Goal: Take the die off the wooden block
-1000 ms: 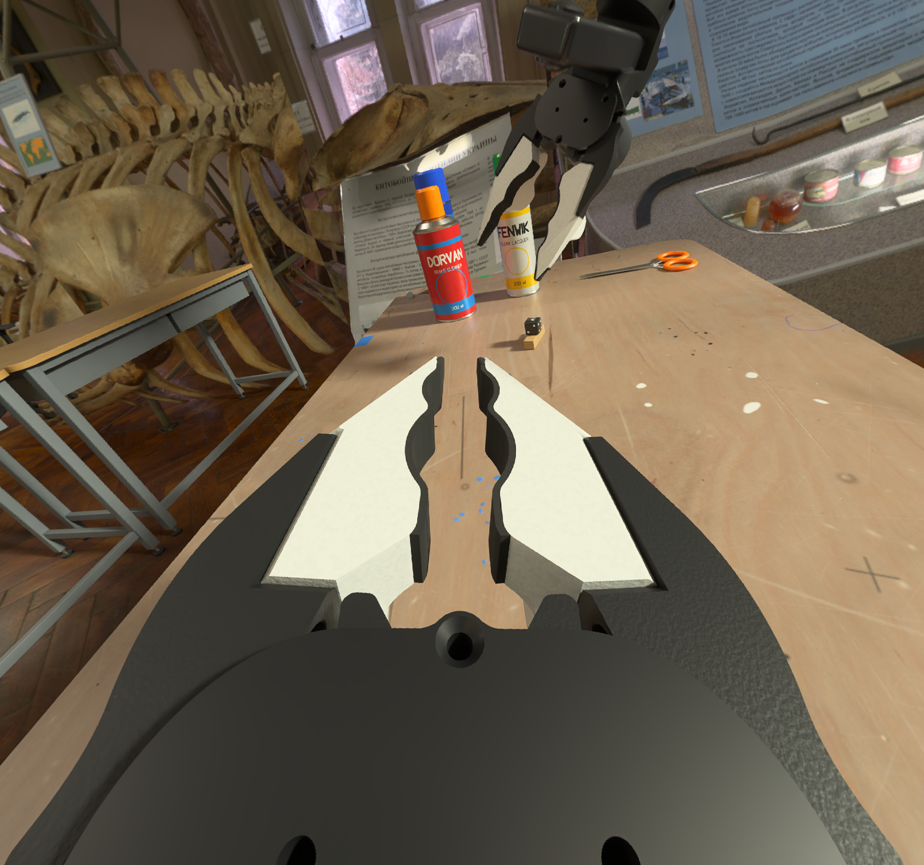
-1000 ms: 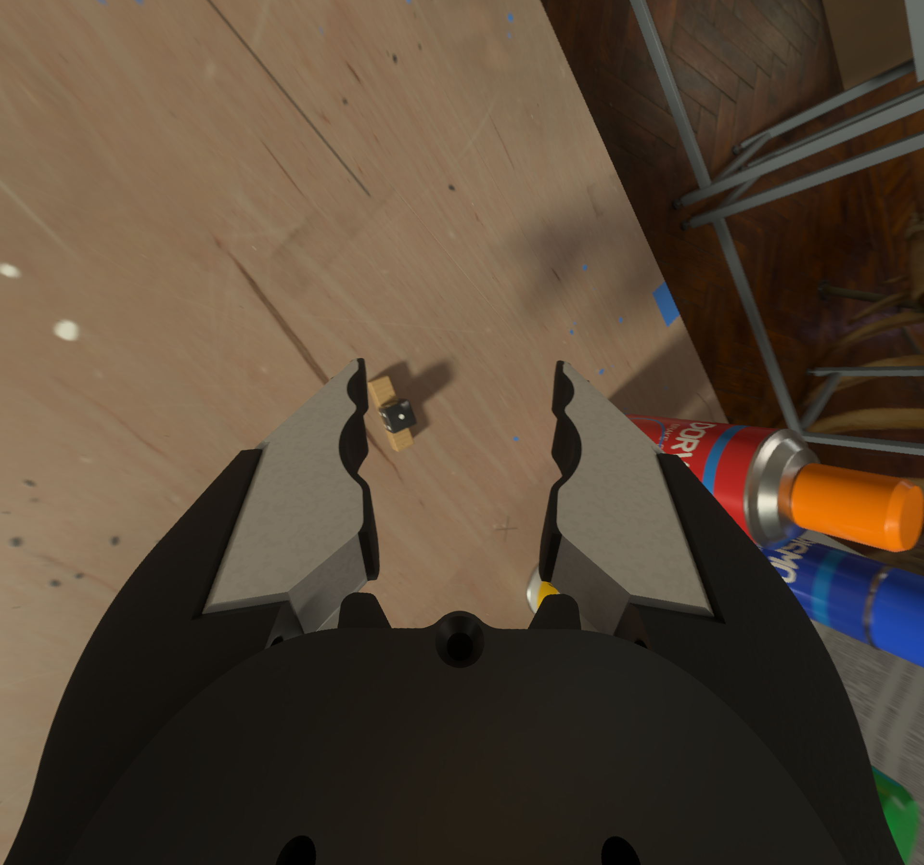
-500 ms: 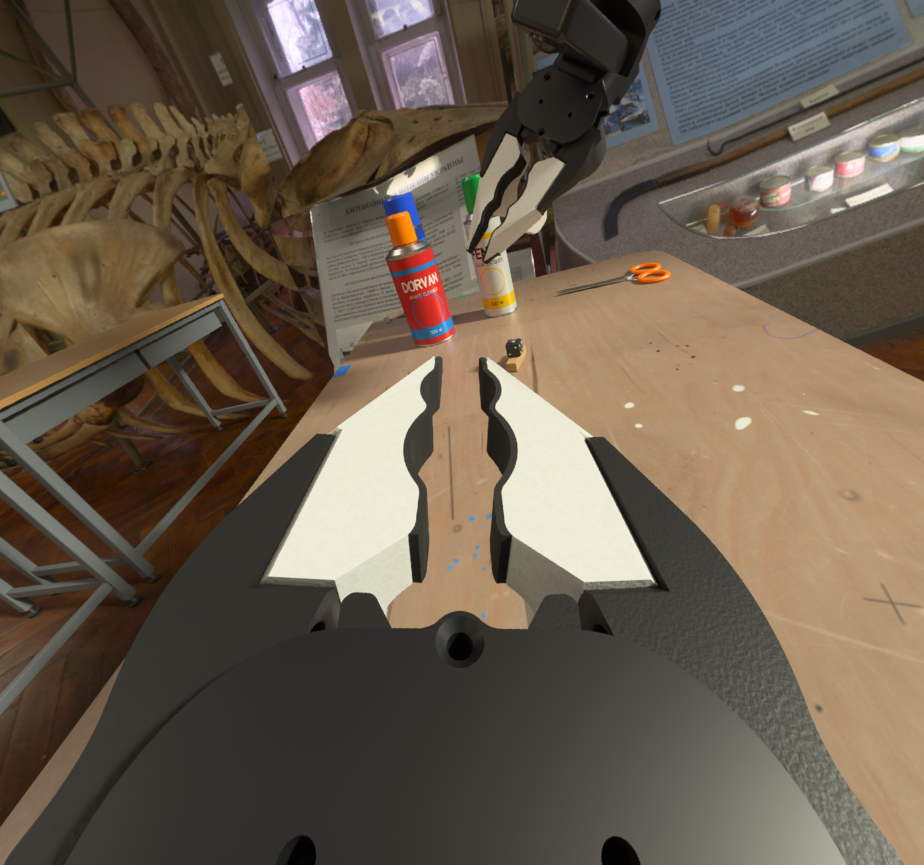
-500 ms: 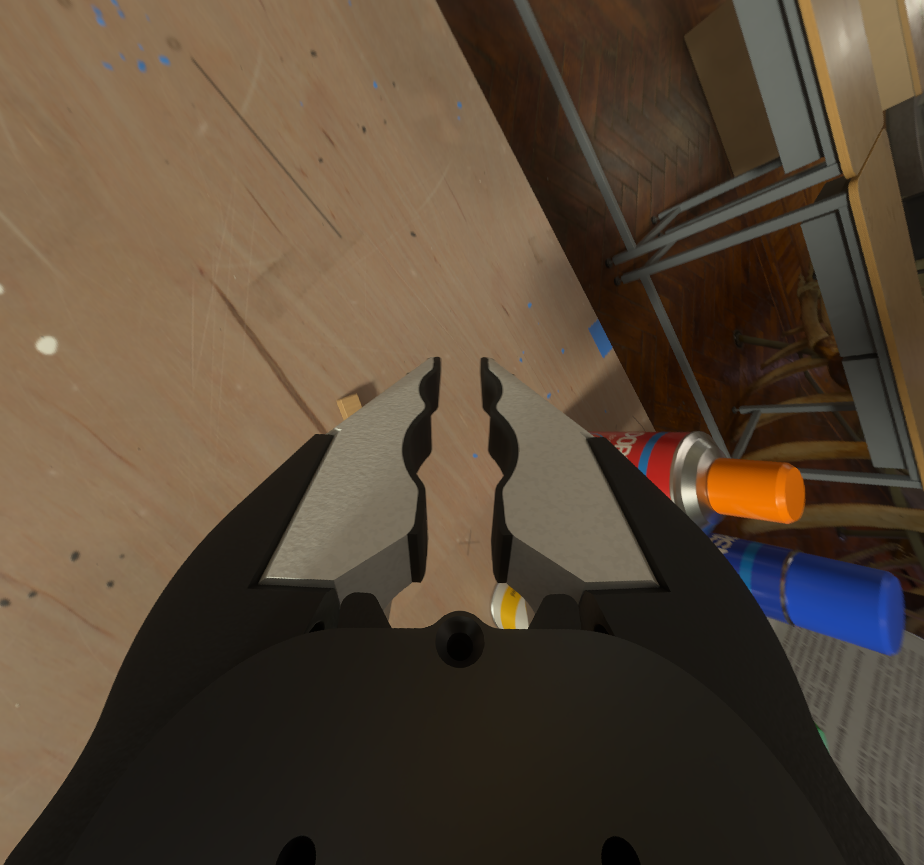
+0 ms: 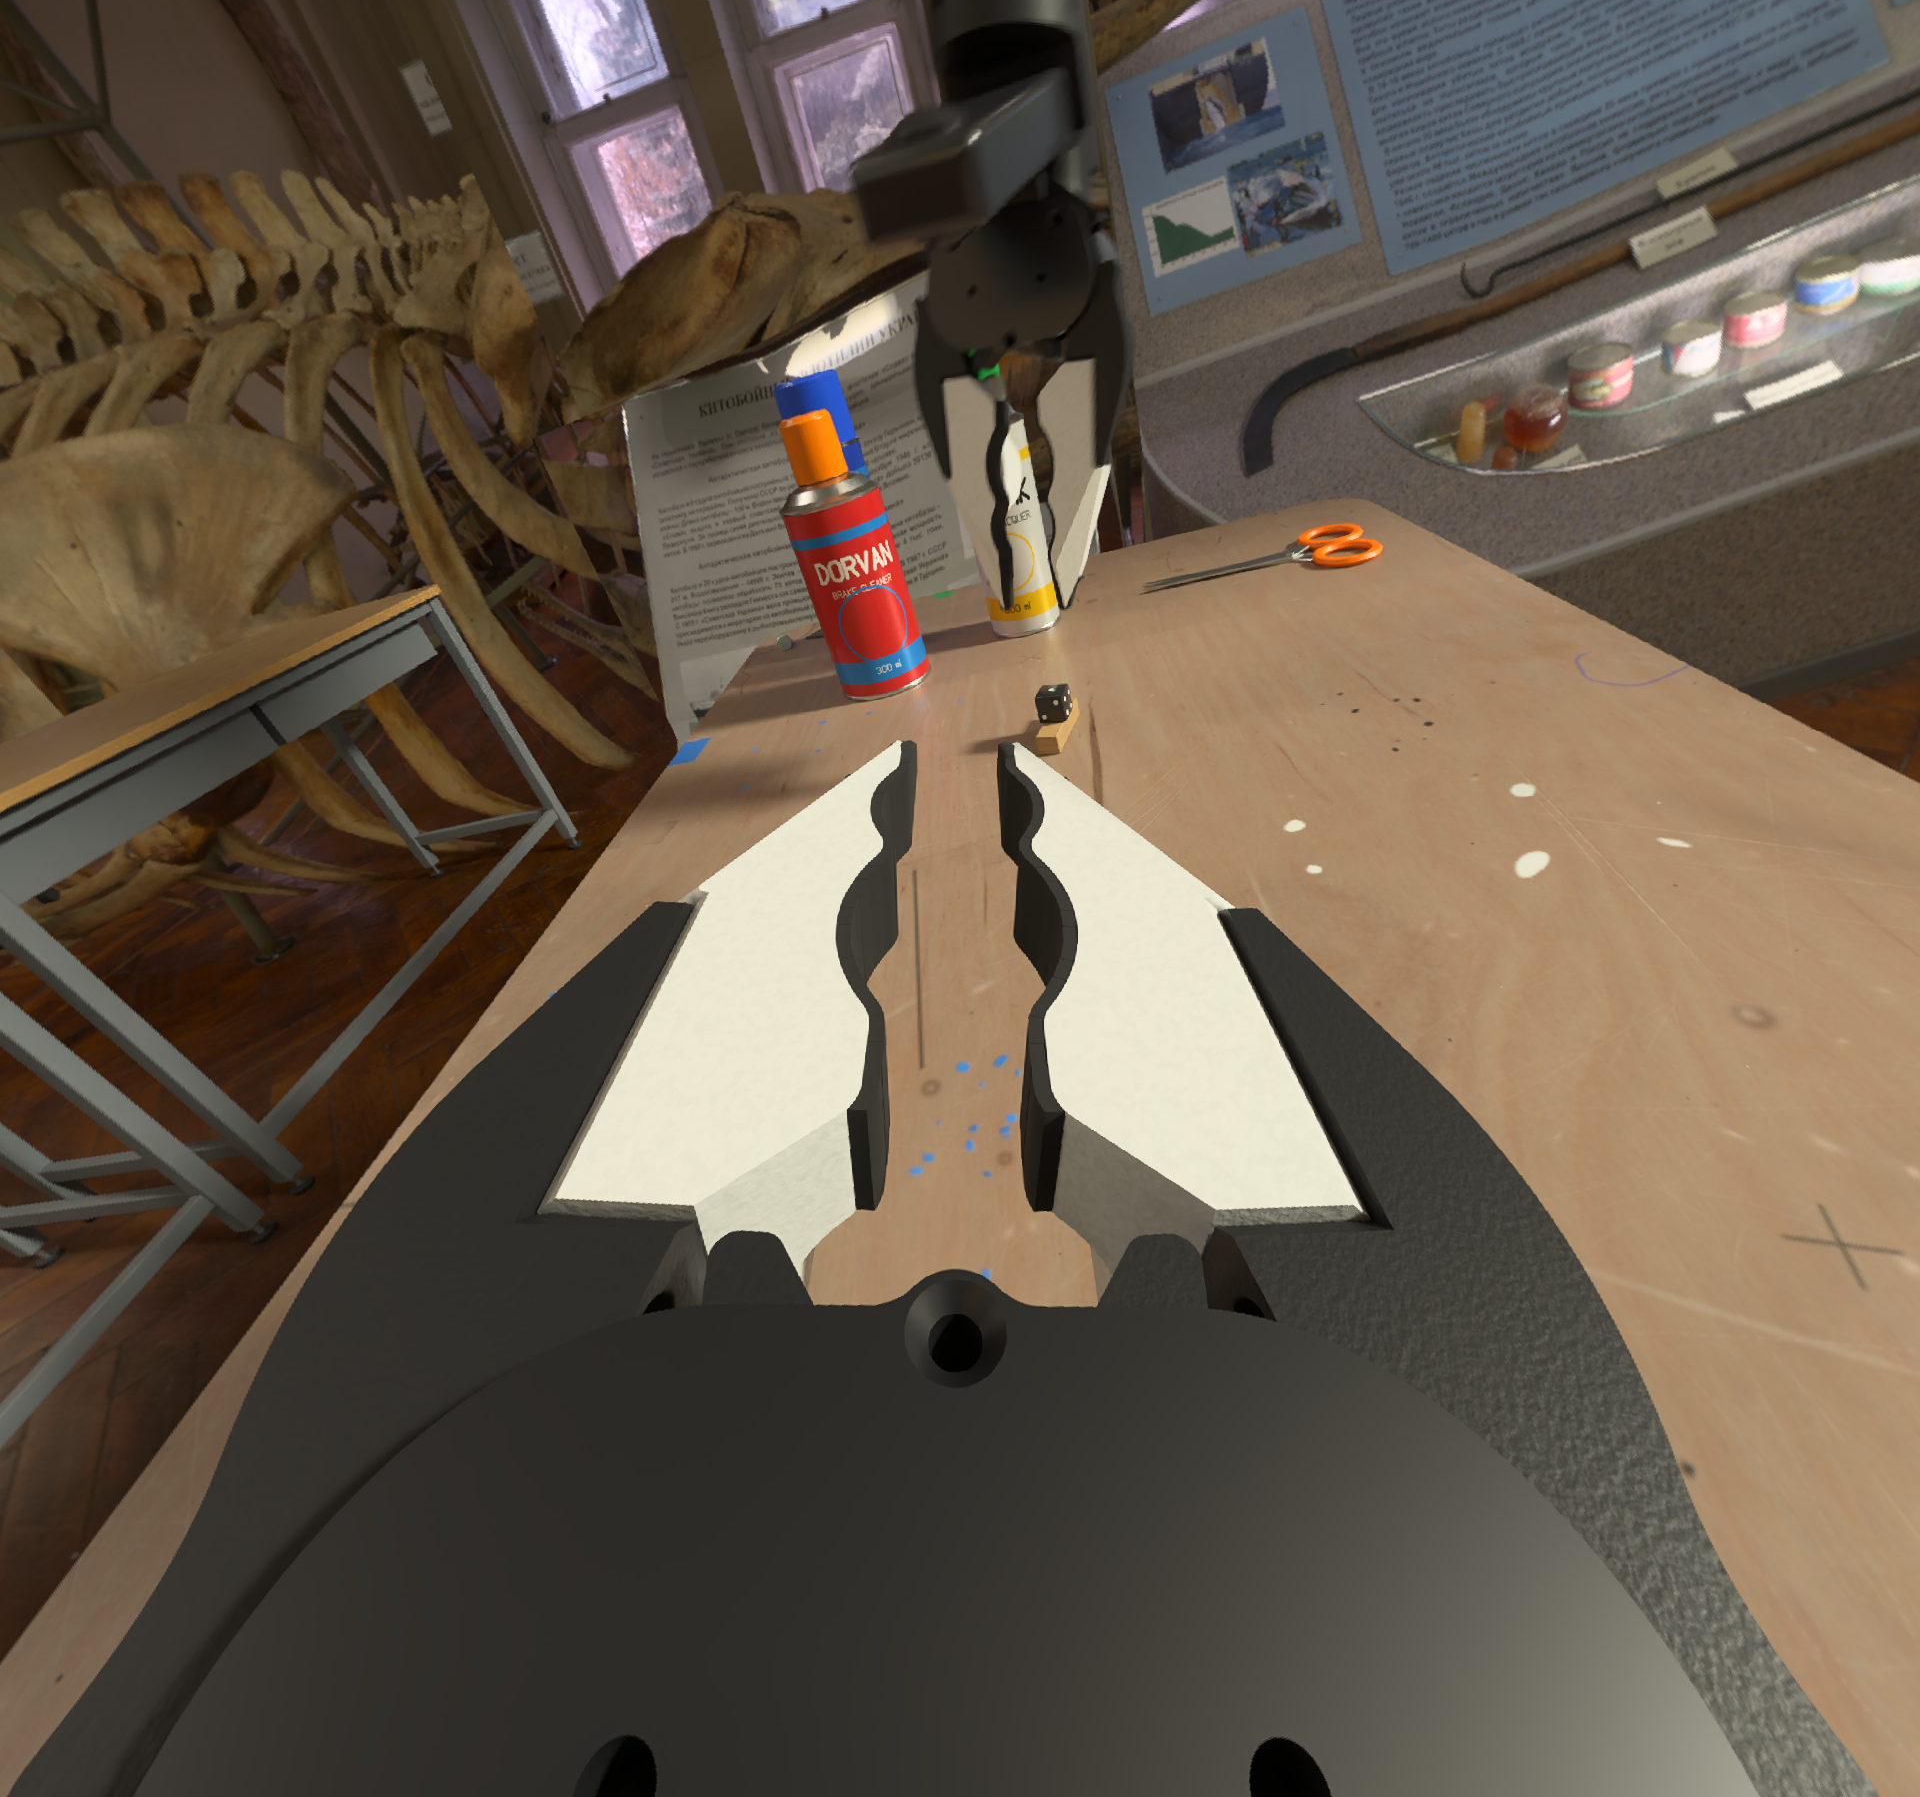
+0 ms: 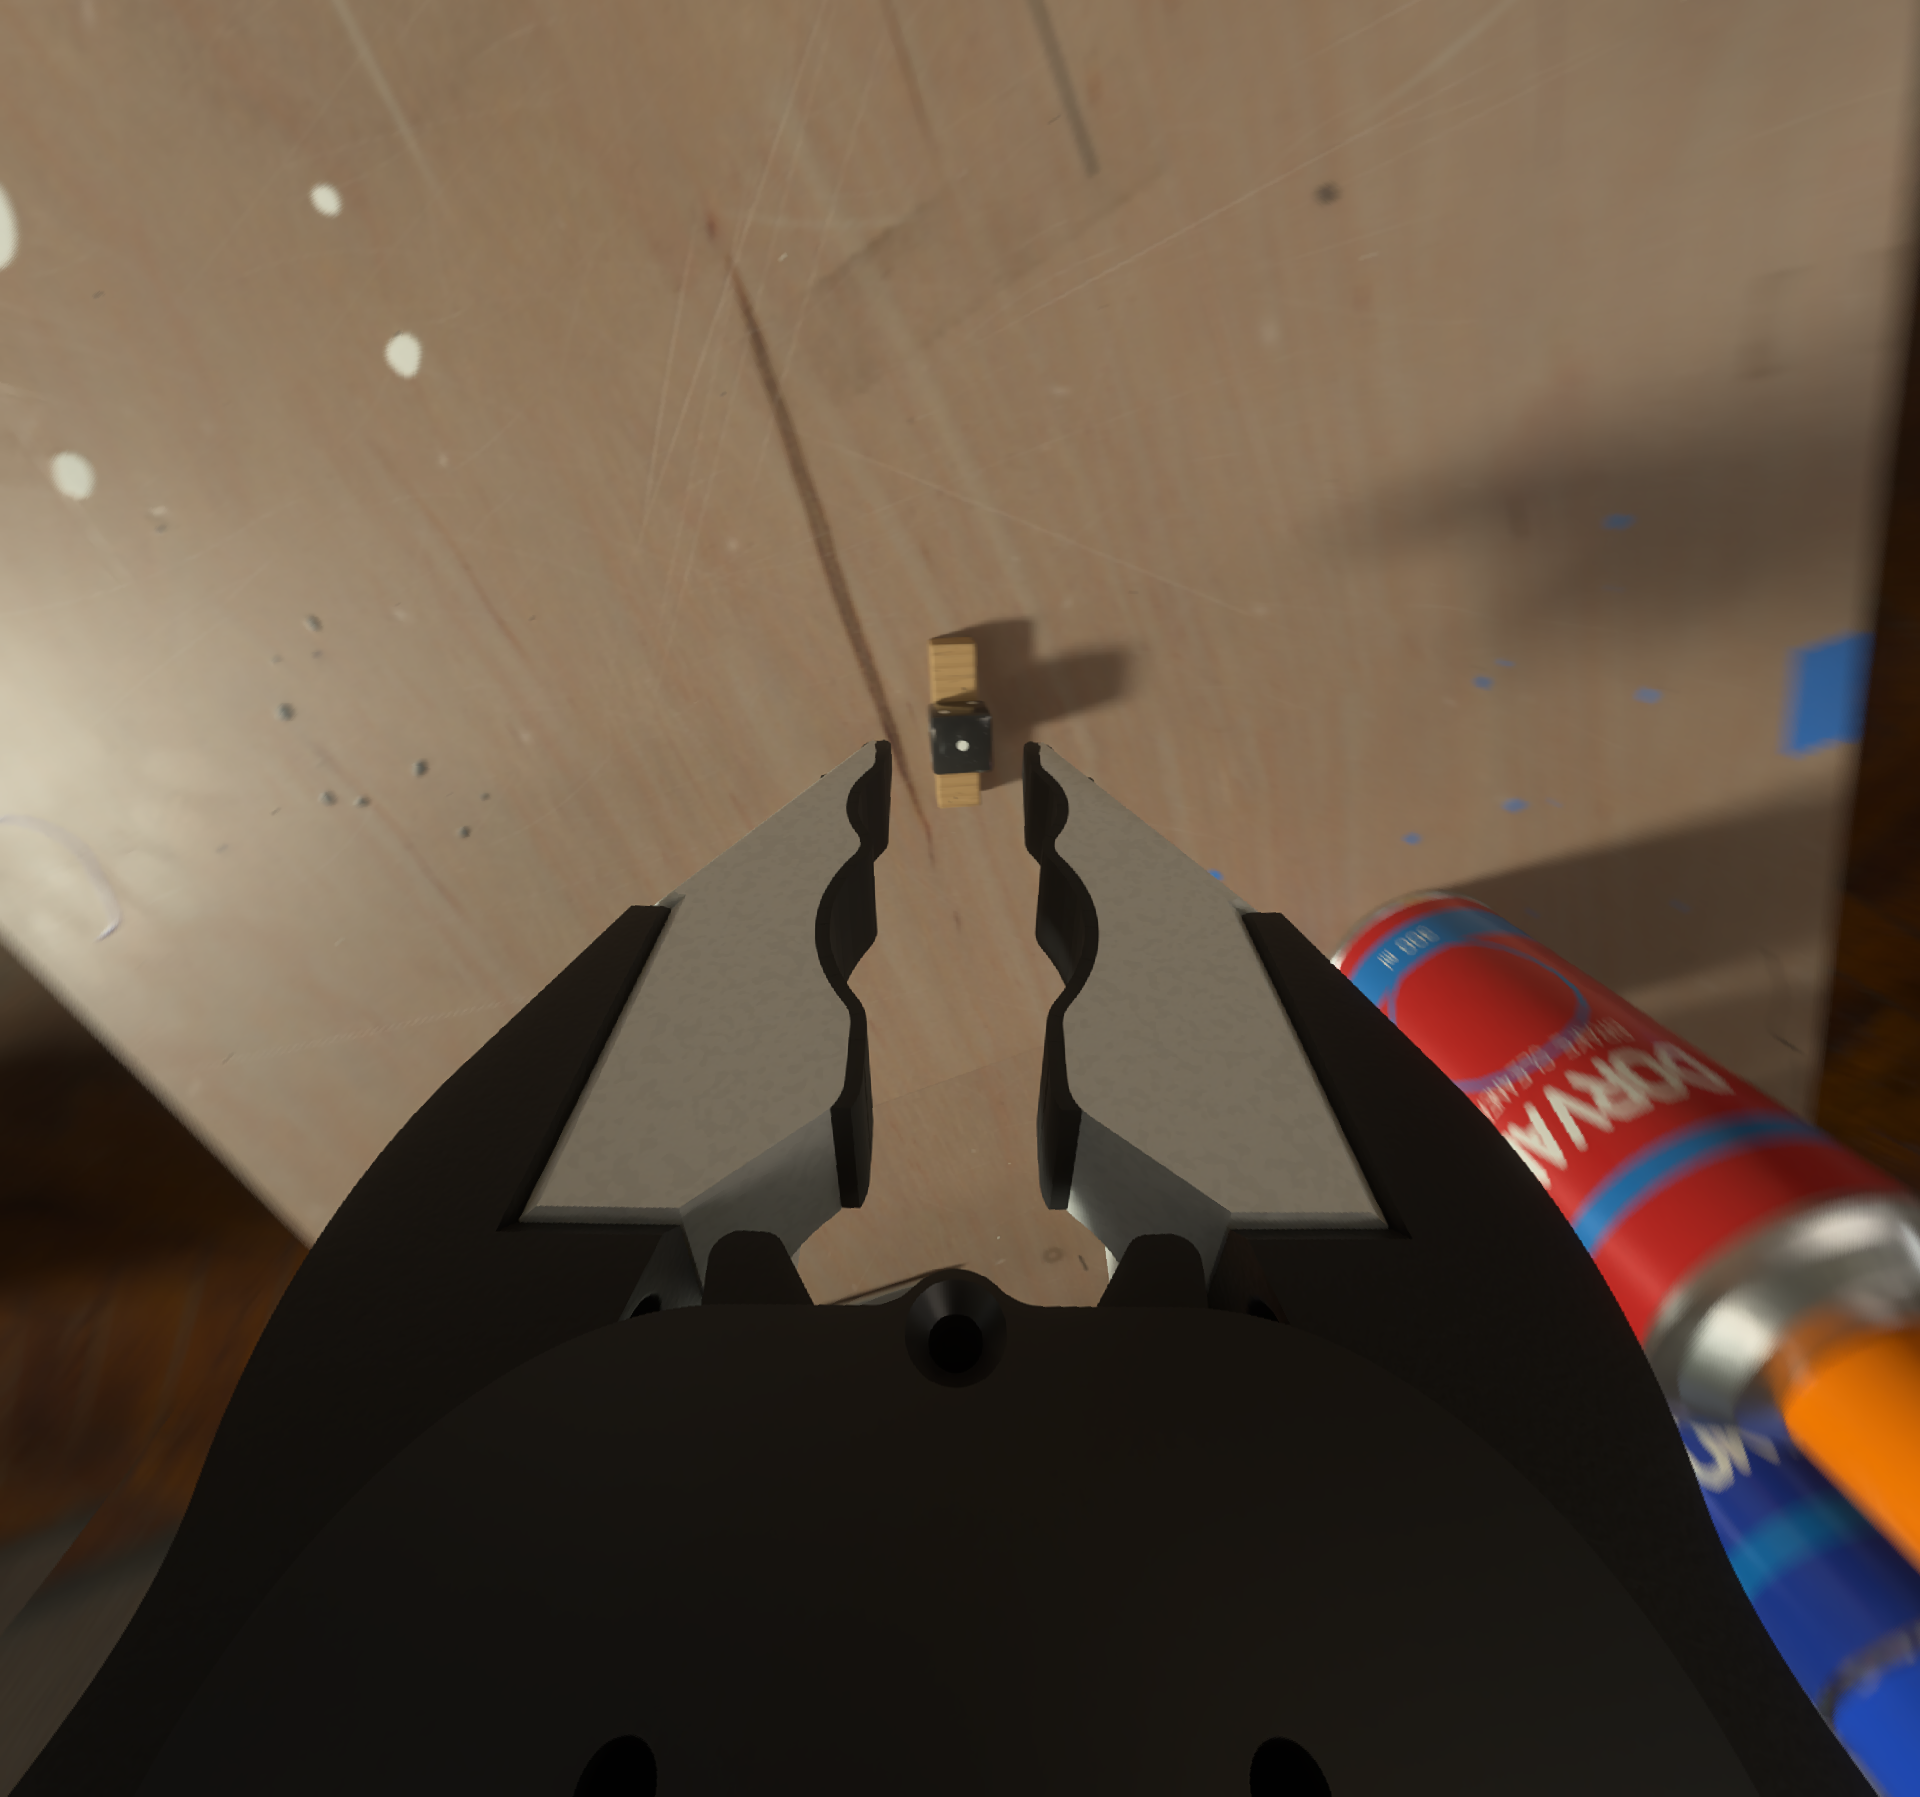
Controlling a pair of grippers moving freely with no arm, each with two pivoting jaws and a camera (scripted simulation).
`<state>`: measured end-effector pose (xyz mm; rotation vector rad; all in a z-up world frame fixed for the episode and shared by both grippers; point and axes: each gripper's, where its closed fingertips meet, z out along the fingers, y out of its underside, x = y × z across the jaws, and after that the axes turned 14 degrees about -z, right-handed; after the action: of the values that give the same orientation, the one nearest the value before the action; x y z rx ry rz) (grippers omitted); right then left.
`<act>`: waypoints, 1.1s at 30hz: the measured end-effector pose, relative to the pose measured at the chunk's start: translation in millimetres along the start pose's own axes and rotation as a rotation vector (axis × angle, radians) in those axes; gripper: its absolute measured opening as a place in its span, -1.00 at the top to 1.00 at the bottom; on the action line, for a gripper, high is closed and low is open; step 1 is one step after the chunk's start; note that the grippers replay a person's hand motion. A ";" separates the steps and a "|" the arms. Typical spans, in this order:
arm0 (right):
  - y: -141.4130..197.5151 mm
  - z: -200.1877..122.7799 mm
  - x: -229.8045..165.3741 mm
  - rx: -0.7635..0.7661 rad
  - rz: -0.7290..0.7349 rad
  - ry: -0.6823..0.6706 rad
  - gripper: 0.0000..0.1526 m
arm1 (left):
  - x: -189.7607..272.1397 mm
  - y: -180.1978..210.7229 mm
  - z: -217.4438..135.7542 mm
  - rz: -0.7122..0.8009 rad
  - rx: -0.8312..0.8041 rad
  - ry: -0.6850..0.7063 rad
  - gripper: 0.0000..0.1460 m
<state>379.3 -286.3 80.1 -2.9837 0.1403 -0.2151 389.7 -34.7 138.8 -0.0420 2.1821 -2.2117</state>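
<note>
A small black die (image 6: 958,745) sits on a short wooden block (image 6: 954,682) on the wooden table (image 6: 520,189). My right gripper (image 6: 956,752) hangs above them, pointing down. Its fingers are a little apart and empty, with the die in line between the tips and below them. In the left wrist view the die (image 5: 1052,703) and block (image 5: 1060,739) lie just beyond my left gripper (image 5: 953,755), slightly to the right. The left gripper is shut, empty and low over the table. The right gripper (image 5: 1023,552) shows behind the die there.
A red spray can (image 5: 857,584), a blue can (image 5: 816,393) and a white-yellow can (image 5: 1023,604) stand behind the die. Orange-handled scissors (image 5: 1288,554) lie far right. The table's left edge is close; a grey desk (image 5: 208,698) stands beyond it. The red can (image 6: 1558,1103) is close right of my right gripper.
The right gripper went from wide open to shut, then opened slightly. It swung round so the die now lies in line between its tips. The left gripper stayed shut and drifted a little.
</note>
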 end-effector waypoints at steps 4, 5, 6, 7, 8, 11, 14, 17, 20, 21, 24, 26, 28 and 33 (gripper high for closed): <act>14.3 25.9 -3.1 -0.182 -0.010 -0.221 0.57 | 2.4 -1.8 0.2 0.018 0.001 -0.023 0.78; 18.9 31.5 -4.3 -0.215 -0.012 -0.244 0.57 | 2.5 -1.7 -1.2 0.016 0.003 -0.031 0.78; 22.8 36.5 -5.1 -0.237 -0.018 -0.255 0.57 | 2.3 -0.9 -2.9 0.012 0.004 -0.039 0.78; 24.9 41.2 -5.4 -0.246 -0.026 -0.254 0.58 | 1.5 0.4 -4.9 0.006 0.003 -0.046 0.78; 25.5 45.0 -5.9 -0.243 -0.028 -0.253 0.59 | 0.2 2.0 -6.7 -0.001 0.001 -0.053 0.78; 30.3 52.4 -9.3 -0.270 -0.033 -0.256 0.60 | -5.0 5.4 -11.4 -0.018 -0.007 -0.067 0.78; 32.7 53.5 -9.6 -0.286 -0.050 -0.235 0.69 | -7.2 3.2 -12.6 -0.015 -0.001 -0.063 0.78; 32.9 54.2 -8.6 -0.277 -0.057 -0.206 0.79 | -7.7 2.2 -12.4 -0.019 0.012 -0.053 0.78; 32.9 54.0 -8.8 -0.272 -0.059 -0.187 0.79 | -7.3 2.6 -14.1 -0.015 0.013 -0.052 0.78; 33.0 53.6 -8.7 -0.269 -0.062 -0.180 0.79 | -6.7 2.2 -14.7 -0.015 0.013 -0.053 0.78; 34.4 49.0 -6.2 -0.272 -0.045 -0.152 0.79 | -4.9 0.1 -20.5 -0.005 0.017 -0.067 0.78; 32.4 40.1 -0.9 -0.266 -0.032 -0.109 0.79 | -5.0 -0.2 -24.3 -0.009 0.025 -0.082 0.78; 25.4 26.2 6.1 -0.237 -0.007 -0.048 0.79 | -6.9 1.7 -30.0 -0.020 0.030 -0.094 0.78; -18.5 -22.5 26.4 -0.092 0.057 0.200 0.79 | -13.9 11.6 -40.0 -0.058 0.019 -0.111 0.77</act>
<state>403.4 -273.9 108.6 -3.0374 0.2637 -0.5137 401.9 5.7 126.7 -0.2244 2.1283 -2.2011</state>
